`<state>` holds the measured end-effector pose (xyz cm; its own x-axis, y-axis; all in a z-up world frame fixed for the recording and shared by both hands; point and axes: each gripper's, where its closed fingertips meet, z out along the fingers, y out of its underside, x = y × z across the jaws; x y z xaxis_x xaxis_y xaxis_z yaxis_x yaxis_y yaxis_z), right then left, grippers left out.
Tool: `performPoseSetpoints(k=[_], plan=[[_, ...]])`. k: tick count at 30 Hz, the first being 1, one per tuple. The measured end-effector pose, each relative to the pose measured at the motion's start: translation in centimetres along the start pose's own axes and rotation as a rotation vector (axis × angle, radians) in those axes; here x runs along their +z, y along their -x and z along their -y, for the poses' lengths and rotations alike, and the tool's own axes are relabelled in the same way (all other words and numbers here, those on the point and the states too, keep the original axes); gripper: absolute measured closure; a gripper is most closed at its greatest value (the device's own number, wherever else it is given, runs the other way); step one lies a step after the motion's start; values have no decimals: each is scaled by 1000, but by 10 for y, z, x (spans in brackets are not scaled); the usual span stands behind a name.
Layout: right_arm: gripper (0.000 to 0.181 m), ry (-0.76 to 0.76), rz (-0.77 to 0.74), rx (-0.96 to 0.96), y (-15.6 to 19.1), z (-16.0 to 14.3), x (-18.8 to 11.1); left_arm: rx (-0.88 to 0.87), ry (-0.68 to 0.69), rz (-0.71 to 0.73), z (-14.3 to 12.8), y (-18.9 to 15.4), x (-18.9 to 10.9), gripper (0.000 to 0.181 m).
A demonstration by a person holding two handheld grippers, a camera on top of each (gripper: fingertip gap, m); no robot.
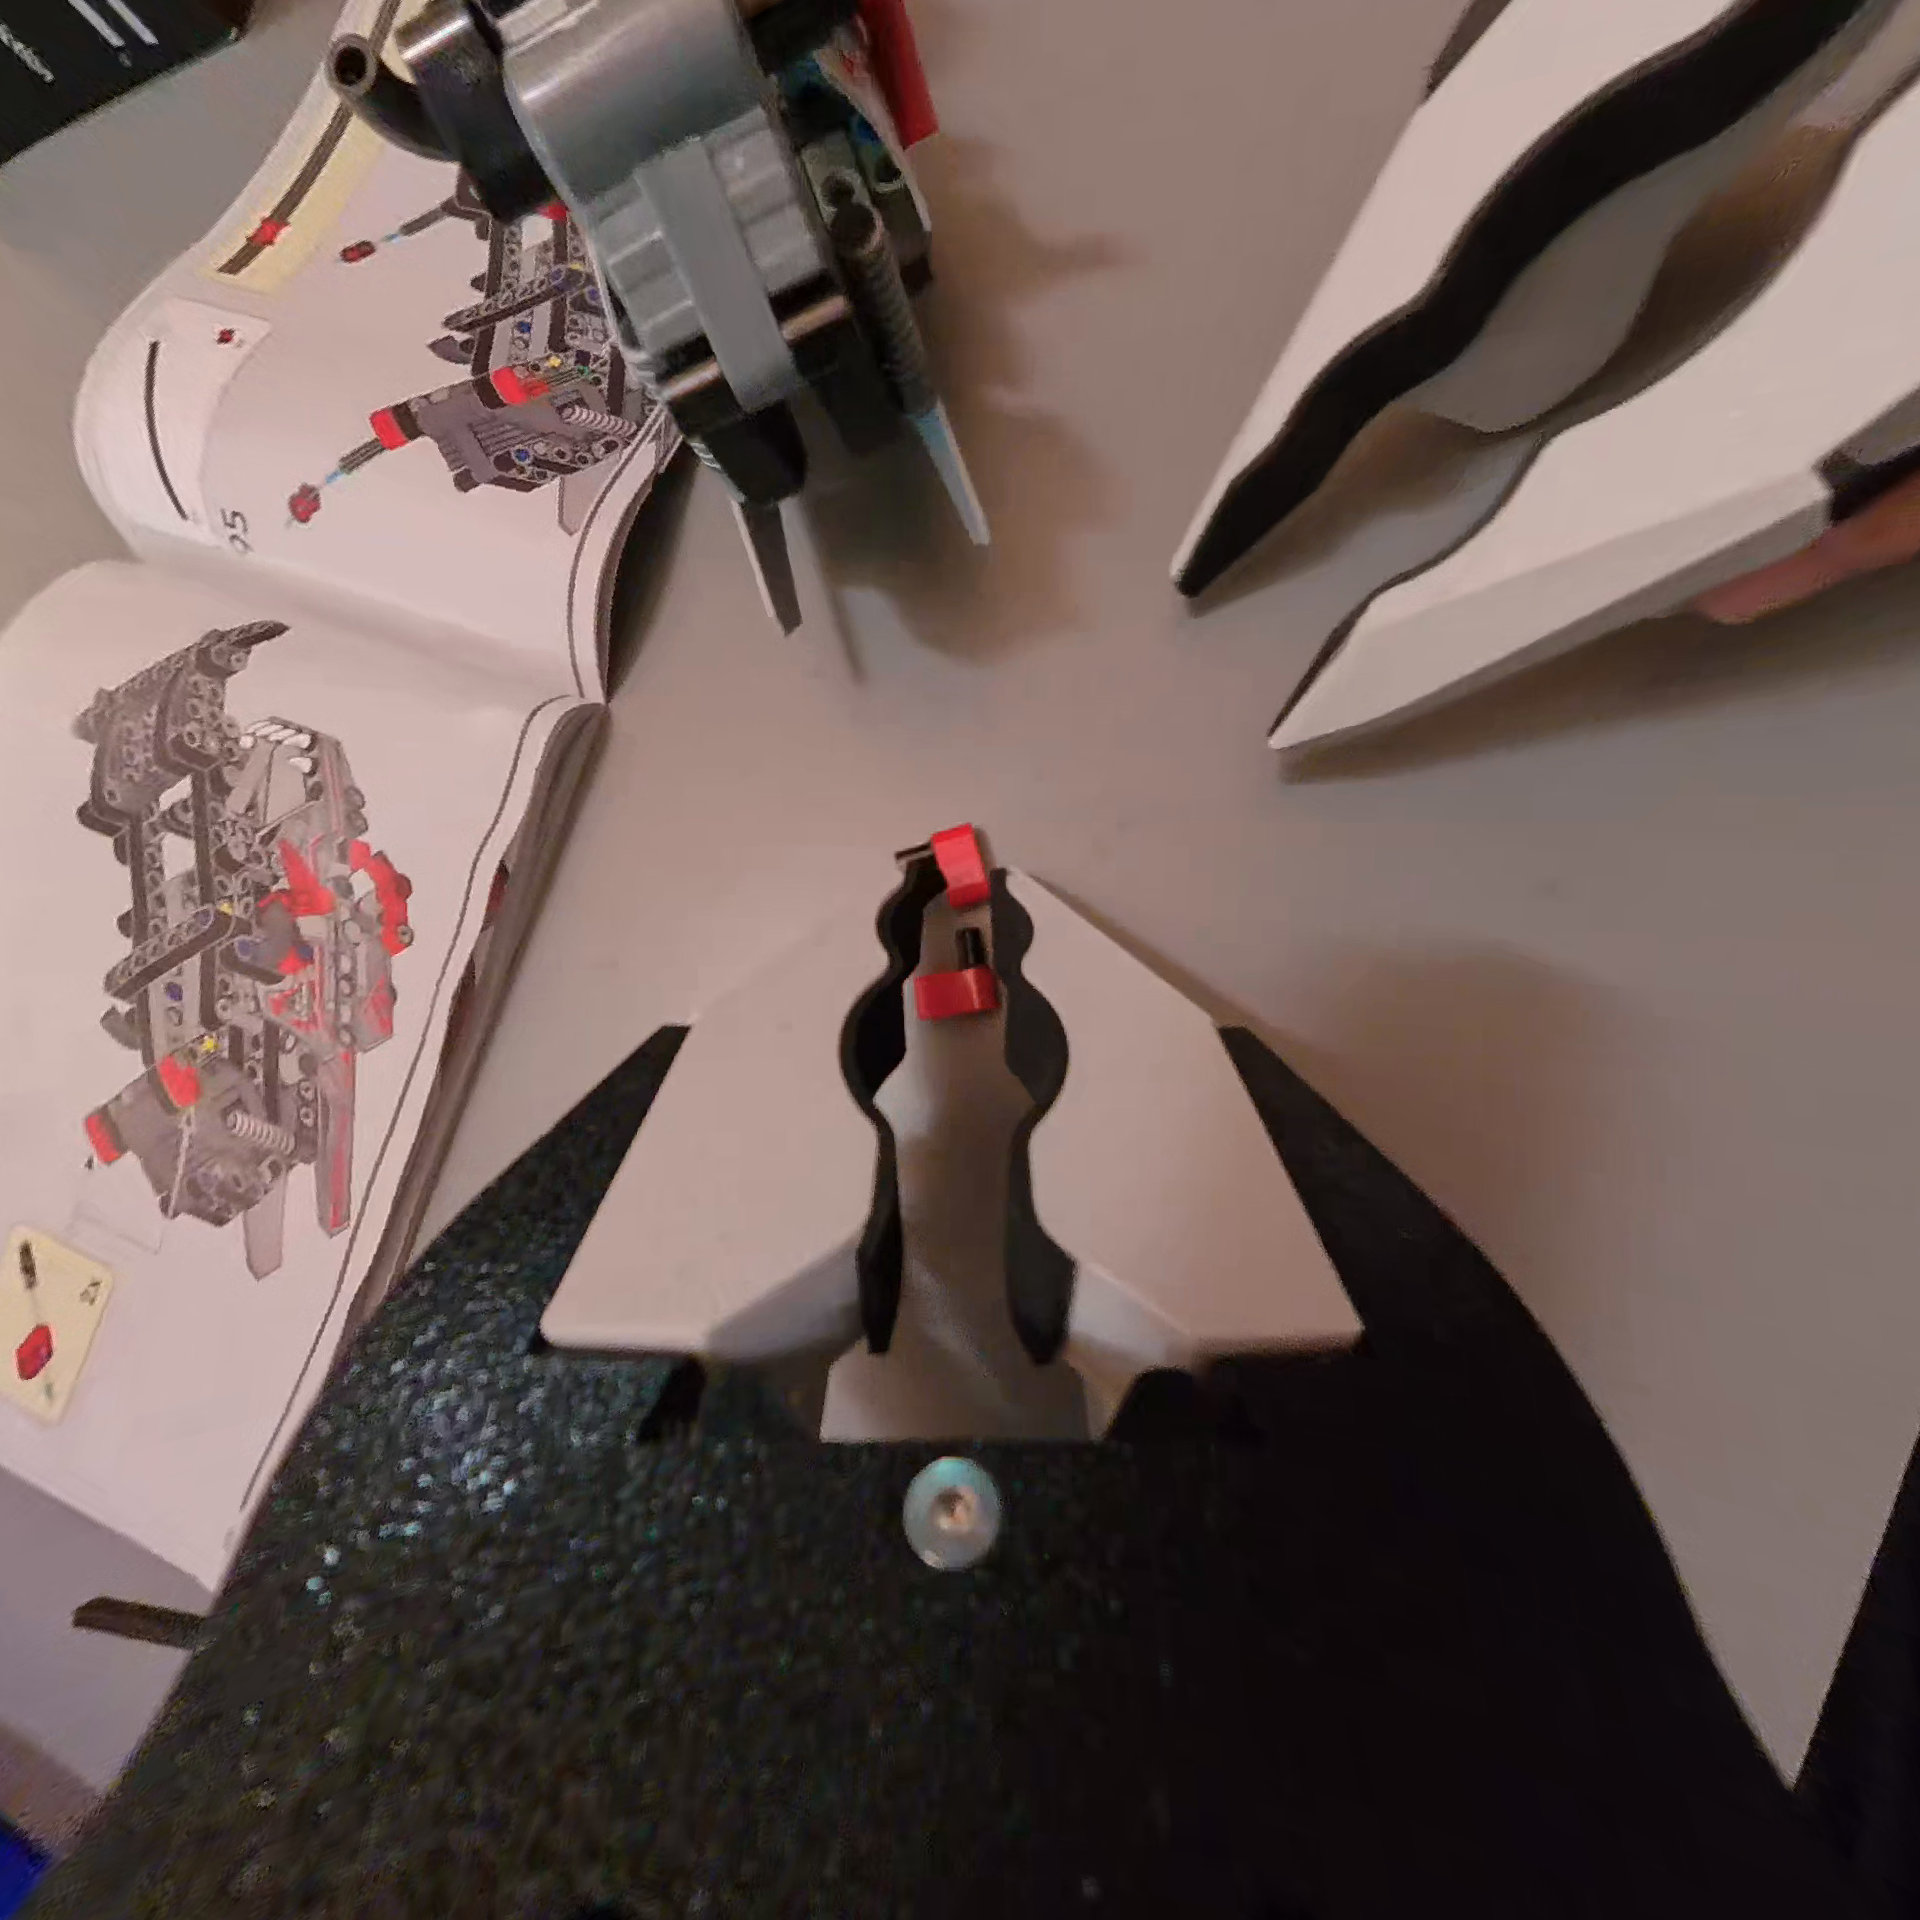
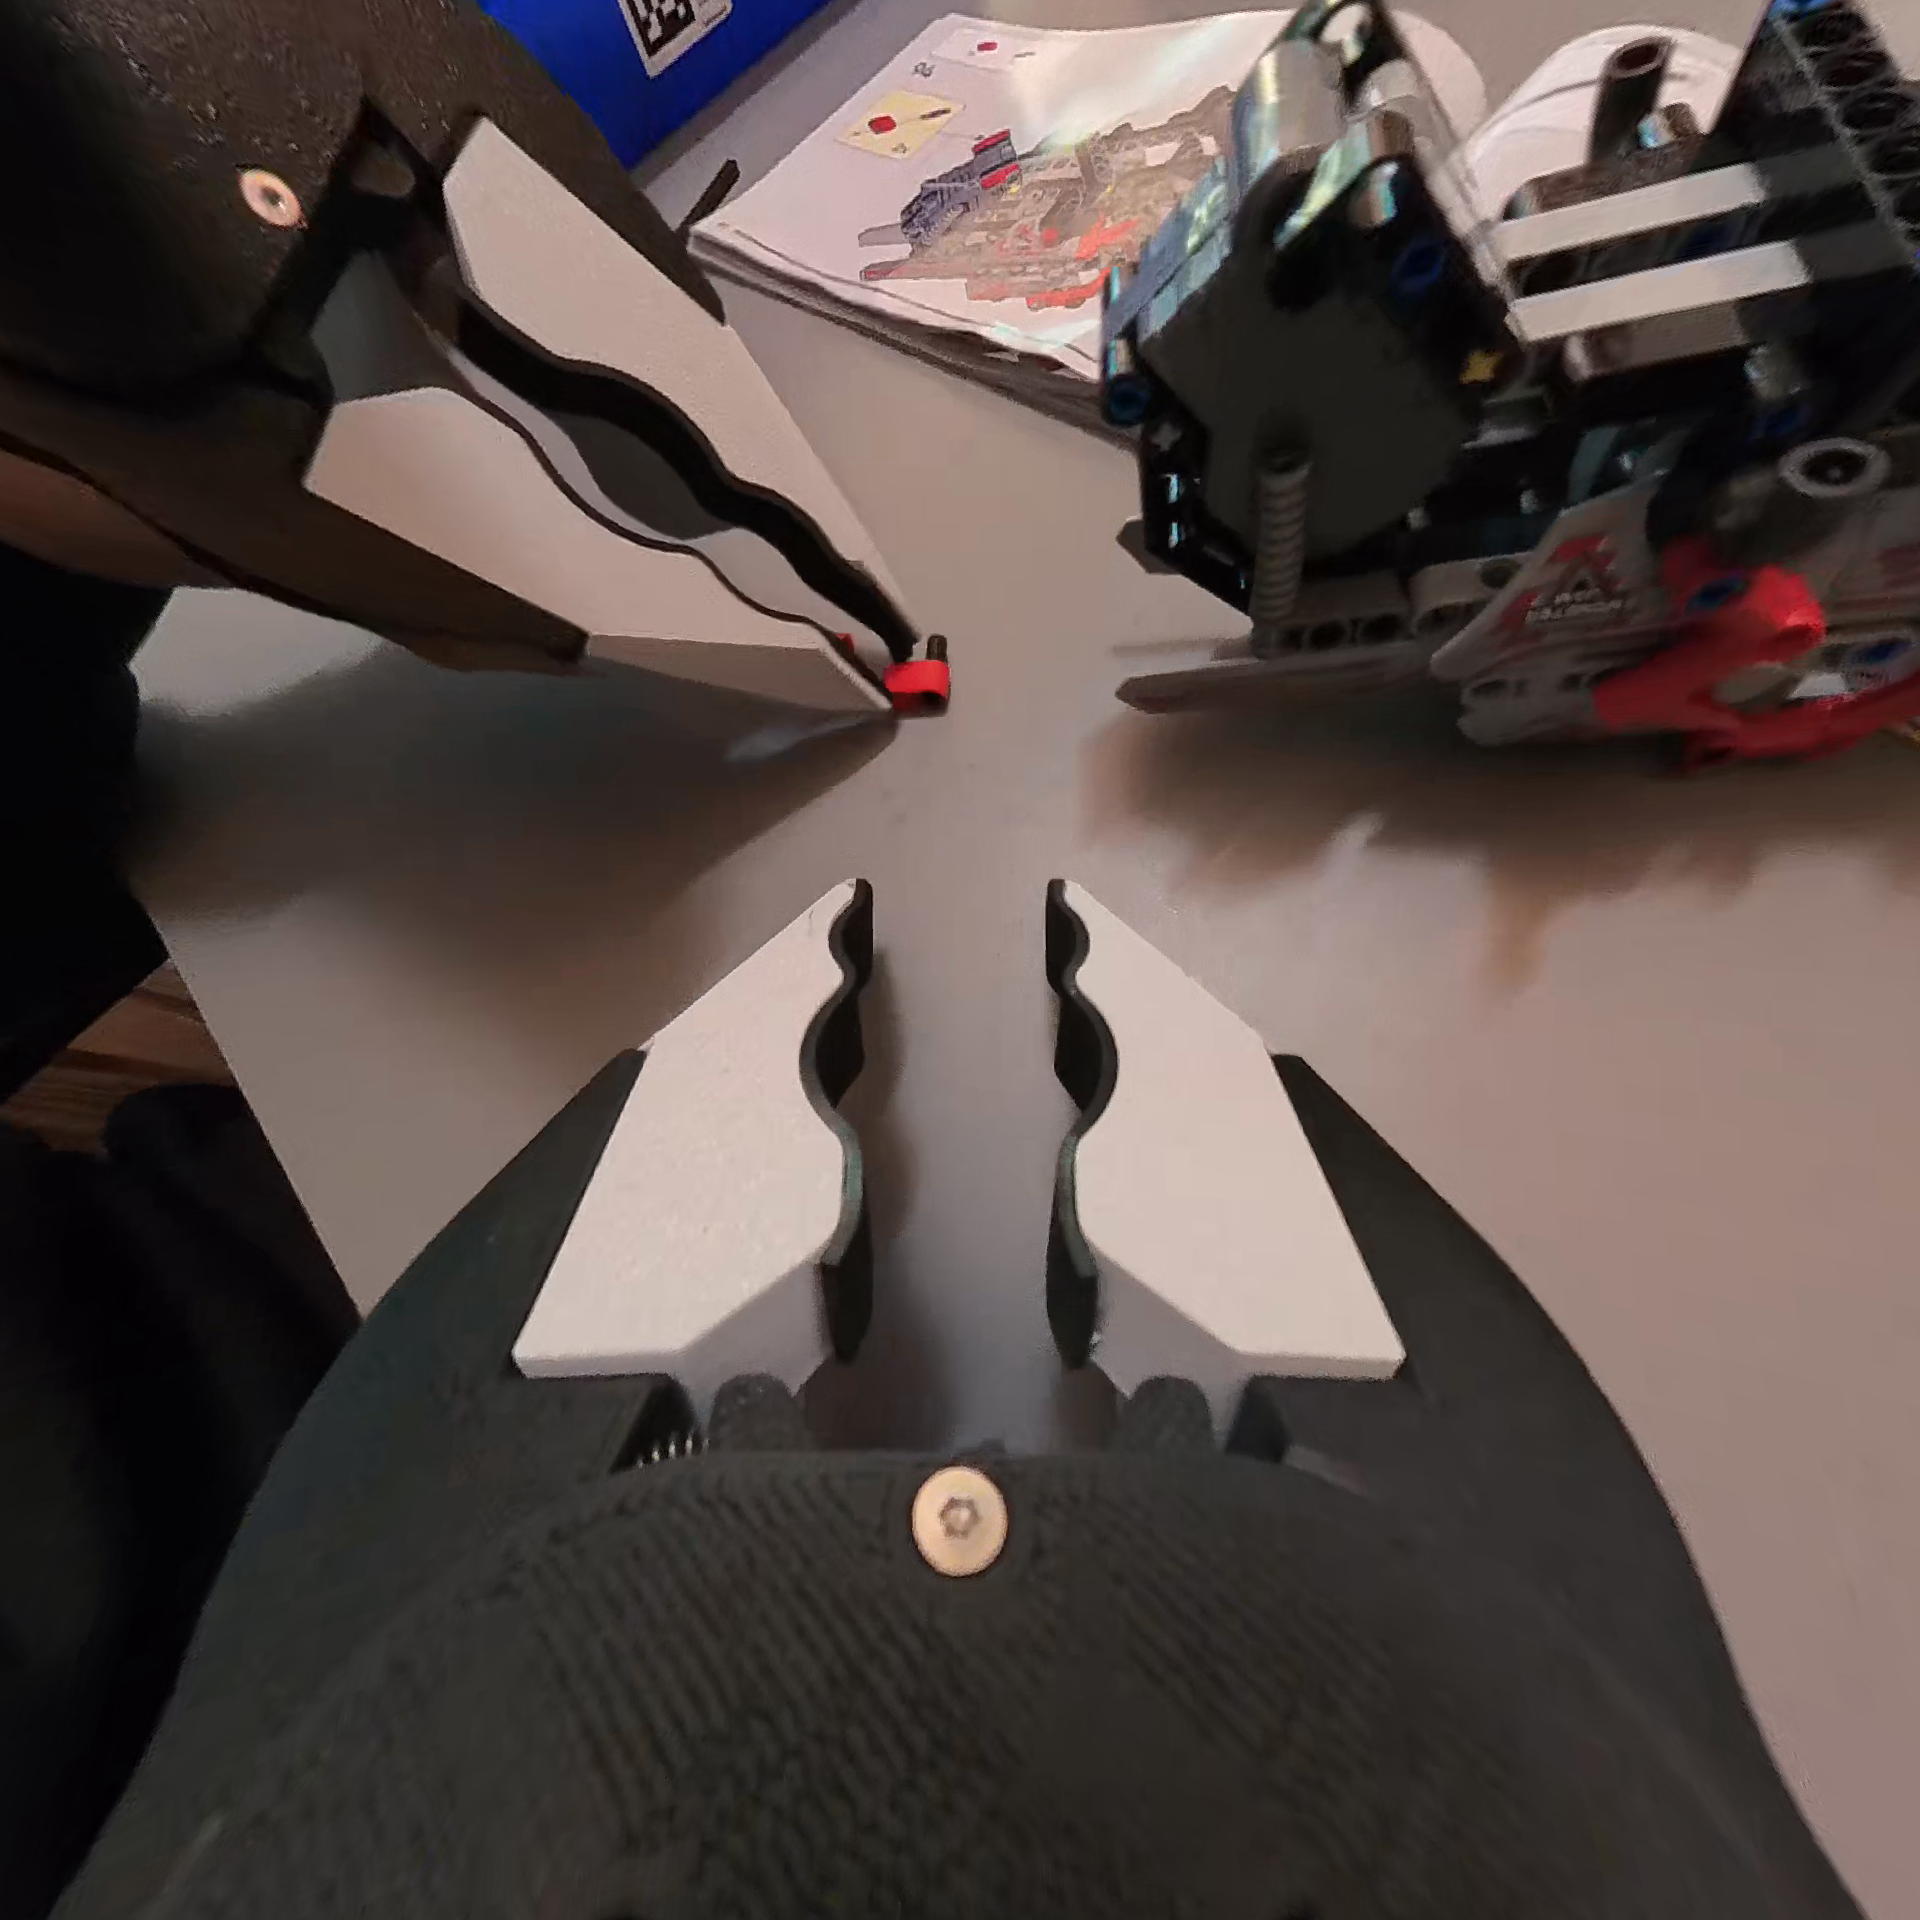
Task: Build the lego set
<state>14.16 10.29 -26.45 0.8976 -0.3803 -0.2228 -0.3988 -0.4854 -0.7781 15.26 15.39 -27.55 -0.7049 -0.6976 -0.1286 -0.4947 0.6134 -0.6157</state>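
My left gripper is shut on a small red Lego piece at its fingertips, low over the grey table. A second red piece and a short black pin show in the gap between its jaws. In the right wrist view the left gripper tips touch the table with the red piece and the pin. My right gripper is open and empty, close to the left one; it also shows in the left wrist view. The grey, black and red Lego model stands beyond.
An open instruction booklet lies left of the model, also seen far off. A loose black axle lies by the booklet. A blue box stands at the table's far edge. A hand holds the right gripper. Spacing between my two grippers at the tips: around 6 cm.
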Motion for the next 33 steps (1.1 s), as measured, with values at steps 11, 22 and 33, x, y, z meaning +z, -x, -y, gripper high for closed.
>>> performPoseSetpoints(k=[11, 22, 33], plan=[[148, -97, 44, 117, -2, 9, -12, -107, -29, -21, 1, 0, 5, 168], [148, -122, 64, 137, -3, 9, -18, -232, -19, 27, 6, 7, 12, 167], [128, -311, 202, 378, 10, 35, -22, 174, -491, 200, 64, -14, -38, 176]])
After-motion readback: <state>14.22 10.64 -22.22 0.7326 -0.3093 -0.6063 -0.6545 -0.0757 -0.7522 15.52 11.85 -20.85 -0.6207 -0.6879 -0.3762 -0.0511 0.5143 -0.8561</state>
